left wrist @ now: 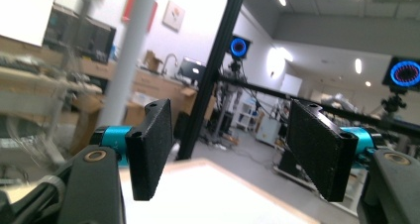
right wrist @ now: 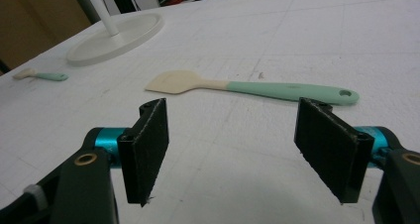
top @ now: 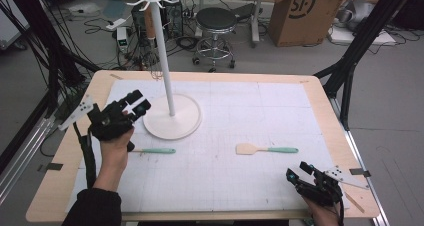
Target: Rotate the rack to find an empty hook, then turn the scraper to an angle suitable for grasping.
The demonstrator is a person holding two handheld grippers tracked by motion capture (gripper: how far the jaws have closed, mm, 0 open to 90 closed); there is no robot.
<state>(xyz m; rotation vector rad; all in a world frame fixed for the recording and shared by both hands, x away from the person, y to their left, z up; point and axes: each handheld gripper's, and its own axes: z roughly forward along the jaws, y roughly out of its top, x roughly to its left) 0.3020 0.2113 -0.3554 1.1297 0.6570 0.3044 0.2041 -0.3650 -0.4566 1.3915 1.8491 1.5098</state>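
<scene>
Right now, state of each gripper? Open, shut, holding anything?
Left gripper: open, nothing between the jaws, held above the table near the white stand.
Right gripper: open, empty, aimed at the spatula lying ahead.

Black stool (top: 216,20), cardboard box (top: 305,11) on floor beyond table (top: 325,116); cables (top: 100,23) nearby.
</scene>
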